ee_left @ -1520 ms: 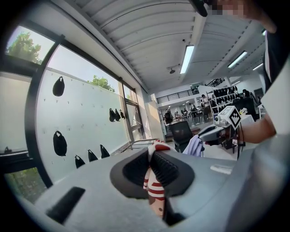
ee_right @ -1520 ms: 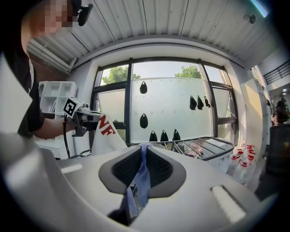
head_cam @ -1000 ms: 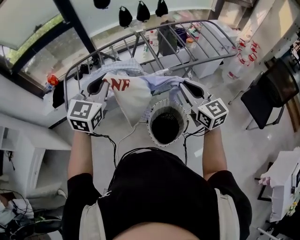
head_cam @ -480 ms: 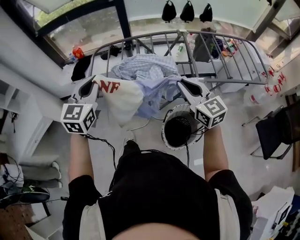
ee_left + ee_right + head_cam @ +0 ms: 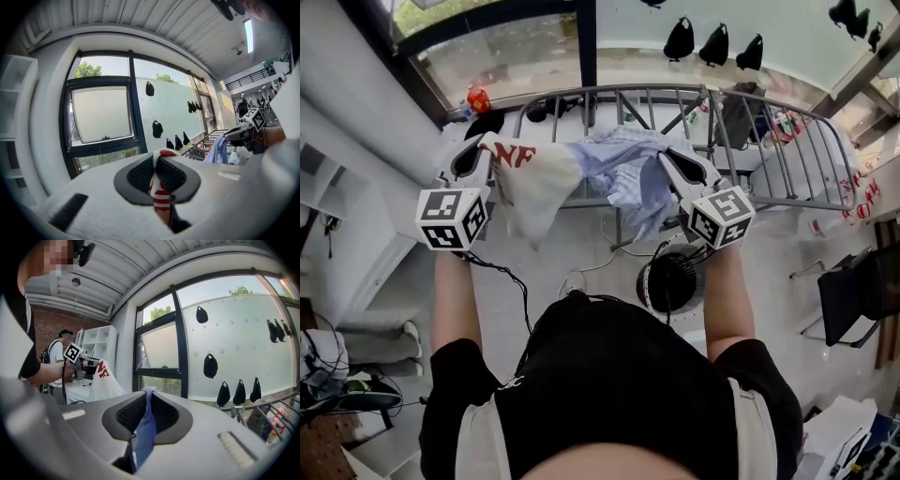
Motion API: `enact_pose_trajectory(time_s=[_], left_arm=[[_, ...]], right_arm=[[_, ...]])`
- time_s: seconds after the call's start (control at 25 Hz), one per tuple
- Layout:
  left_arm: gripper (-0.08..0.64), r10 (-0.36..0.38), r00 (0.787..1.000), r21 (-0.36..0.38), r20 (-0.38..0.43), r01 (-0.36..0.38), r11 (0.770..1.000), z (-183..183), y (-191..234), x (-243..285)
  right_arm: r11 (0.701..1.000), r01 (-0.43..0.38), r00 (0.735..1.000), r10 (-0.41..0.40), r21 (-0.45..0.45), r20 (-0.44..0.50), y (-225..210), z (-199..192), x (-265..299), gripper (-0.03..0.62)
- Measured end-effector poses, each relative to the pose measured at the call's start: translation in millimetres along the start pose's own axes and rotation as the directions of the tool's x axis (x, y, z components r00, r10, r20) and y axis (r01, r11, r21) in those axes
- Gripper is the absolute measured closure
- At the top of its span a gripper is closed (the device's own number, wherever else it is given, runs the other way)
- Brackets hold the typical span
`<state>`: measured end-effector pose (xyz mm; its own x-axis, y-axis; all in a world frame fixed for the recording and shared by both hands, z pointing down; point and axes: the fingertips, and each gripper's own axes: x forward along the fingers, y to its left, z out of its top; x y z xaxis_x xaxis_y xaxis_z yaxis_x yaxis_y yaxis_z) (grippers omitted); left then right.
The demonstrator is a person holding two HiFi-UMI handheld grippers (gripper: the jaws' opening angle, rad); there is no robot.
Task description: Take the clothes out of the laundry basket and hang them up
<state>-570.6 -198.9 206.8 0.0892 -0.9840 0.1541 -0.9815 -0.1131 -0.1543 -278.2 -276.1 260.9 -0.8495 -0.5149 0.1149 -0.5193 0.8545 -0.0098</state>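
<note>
Left gripper (image 5: 481, 142) clamps white red-lettered cloth (image 5: 534, 178); right gripper (image 5: 672, 161) clamps blue garment (image 5: 623, 173), upper centre, at drying rack (image 5: 787, 150). Neither looks draped; hanging remains.

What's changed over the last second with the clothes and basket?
The left gripper and right gripper carried the clothes sideways off the basket, toward the drying rack's window end. The basket now shows beside the right forearm. Unchanged: both shut on the clothes, stretched between them.

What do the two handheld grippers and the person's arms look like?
Both the left gripper and right gripper have light grey bodies, dark ribbed pads and a white cube with black square markers. Thin black cables trail back. The person wears a black short-sleeved top.
</note>
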Motion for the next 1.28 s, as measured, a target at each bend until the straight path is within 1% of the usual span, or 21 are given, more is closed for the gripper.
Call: enact_pose_trajectory(time_s=[0.16, 0.32, 0.44, 0.6, 0.72, 0.88, 1.0, 1.16, 1.28], left_arm=[[0.548, 0.016, 1.000, 0.014, -0.011, -0.016, 1.000, -3, 51, 31], [0.548, 0.003, 0.999, 0.017, -0.052, -0.002, 1.000, -17, 88, 76], [0.548, -0.010, 0.994, 0.007, -0.105, 0.011, 1.000, -38, 105, 111], [0.548, -0.038, 0.982, -0.001, -0.183, 0.038, 0.999, -71, 115, 151], [0.546, -0.063, 0.969, -0.004, -0.237, 0.064, 0.998, -98, 118, 176], [0.546, -0.106, 0.949, -0.018, -0.296, 0.106, 0.994, -131, 115, 201], [0.546, -0.135, 0.931, -0.021, -0.340, 0.135, 0.991, -154, 109, 215], [0.545, -0.158, 0.903, 0.017, -0.400, 0.179, 0.984, -182, 97, 229], [0.543, -0.174, 0.880, 0.029, -0.443, 0.208, 0.978, -206, 89, 236]], right_arm=[[0.998, 0.070, 0.998, -0.070, -0.002, 0.004, -13, 11, 50, 0.543], [0.988, 0.157, 0.987, -0.157, 0.002, -0.021, -34, 15, 90, 0.541], [0.976, 0.217, 0.975, -0.215, 0.015, -0.059, -52, 8, 115, 0.541], [0.960, 0.279, 0.953, -0.273, 0.033, -0.128, -72, -8, 145, 0.541], [0.948, 0.316, 0.933, -0.303, 0.034, -0.195, -81, -29, 165, 0.540], [0.932, 0.361, 0.893, -0.333, 0.042, -0.302, -89, -65, 183, 0.537], [0.923, 0.381, 0.865, -0.336, 0.053, -0.374, -92, -91, 191, 0.535], [0.920, 0.390, 0.837, -0.334, 0.044, -0.434, -92, -118, 200, 0.534], [0.926, 0.377, 0.819, -0.321, 0.025, -0.476, -88, -134, 205, 0.531]])
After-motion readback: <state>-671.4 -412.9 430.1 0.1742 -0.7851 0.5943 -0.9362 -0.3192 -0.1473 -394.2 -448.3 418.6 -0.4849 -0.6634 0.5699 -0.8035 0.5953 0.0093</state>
